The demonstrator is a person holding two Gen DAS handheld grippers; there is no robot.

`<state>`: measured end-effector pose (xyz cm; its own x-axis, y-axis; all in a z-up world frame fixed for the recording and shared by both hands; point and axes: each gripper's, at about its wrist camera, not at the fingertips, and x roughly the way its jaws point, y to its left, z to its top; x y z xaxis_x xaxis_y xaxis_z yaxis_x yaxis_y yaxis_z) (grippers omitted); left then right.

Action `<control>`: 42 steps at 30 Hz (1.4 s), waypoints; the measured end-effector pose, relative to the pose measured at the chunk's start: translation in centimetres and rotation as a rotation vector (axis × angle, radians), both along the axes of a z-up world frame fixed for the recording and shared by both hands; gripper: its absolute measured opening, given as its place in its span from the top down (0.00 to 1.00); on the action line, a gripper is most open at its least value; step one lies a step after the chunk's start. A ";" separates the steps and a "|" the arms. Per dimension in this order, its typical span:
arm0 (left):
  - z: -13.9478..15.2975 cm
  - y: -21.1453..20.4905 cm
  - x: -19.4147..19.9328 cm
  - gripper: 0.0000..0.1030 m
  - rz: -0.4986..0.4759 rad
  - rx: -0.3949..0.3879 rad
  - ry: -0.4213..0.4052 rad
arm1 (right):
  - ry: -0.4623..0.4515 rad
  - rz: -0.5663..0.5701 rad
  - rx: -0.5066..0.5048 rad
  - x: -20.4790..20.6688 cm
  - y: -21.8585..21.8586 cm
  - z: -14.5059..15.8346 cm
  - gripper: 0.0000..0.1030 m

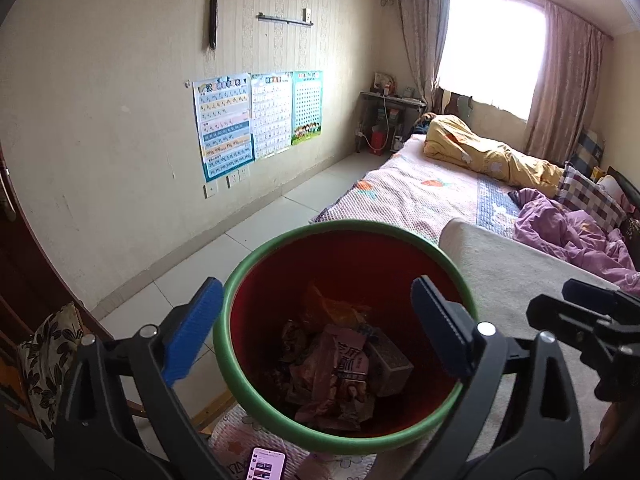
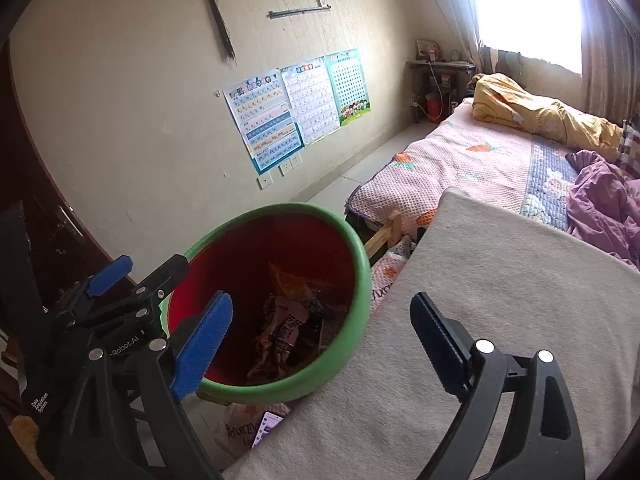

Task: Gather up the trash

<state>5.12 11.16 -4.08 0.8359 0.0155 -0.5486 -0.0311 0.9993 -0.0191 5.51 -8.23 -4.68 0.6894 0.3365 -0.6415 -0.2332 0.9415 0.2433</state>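
Observation:
A red bin with a green rim (image 1: 344, 226) stands right below my left gripper (image 1: 318, 292), whose blue pads (image 1: 192, 332) are spread wide with nothing between them. Inside the bin lie several crumpled snack wrappers (image 1: 340, 372) and an orange packet (image 1: 336, 308). In the right wrist view the bin (image 2: 360, 280) sits to the left, its wrappers (image 2: 280, 328) visible. My right gripper (image 2: 322, 304) is open and empty, straddling the bin's edge and a beige cloth surface. The left gripper (image 2: 148, 268) shows at the left there; the right gripper (image 1: 592, 320) shows at the right edge of the left wrist view.
A beige cloth-covered surface (image 2: 500, 280) lies right of the bin. Beyond it is a bed (image 1: 420, 188) with pink cover, yellow and purple quilts. A lit phone (image 1: 266, 464) lies below the bin. A chair with a floral cushion (image 1: 48, 352) stands left. Posters hang on the wall.

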 end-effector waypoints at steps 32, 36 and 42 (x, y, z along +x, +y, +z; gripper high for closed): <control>4.8 -10.7 -7.9 0.05 0.067 0.013 -0.206 | -0.325 -0.154 -0.054 -10.3 -12.4 4.7 0.07; 4.7 -11.0 -8.1 0.05 0.069 0.020 -0.202 | -0.322 -0.155 -0.047 -10.3 -12.7 4.7 0.07; 4.6 -11.2 -8.2 0.05 0.068 0.023 -0.204 | -0.317 -0.159 -0.044 -10.3 -13.1 4.6 0.07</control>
<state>-3.07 -0.02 0.57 0.9260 0.0867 -0.3674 -0.0967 0.9953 -0.0089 -4.80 -21.30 -0.08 0.8981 0.1861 -0.3985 -0.1404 0.9800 0.1411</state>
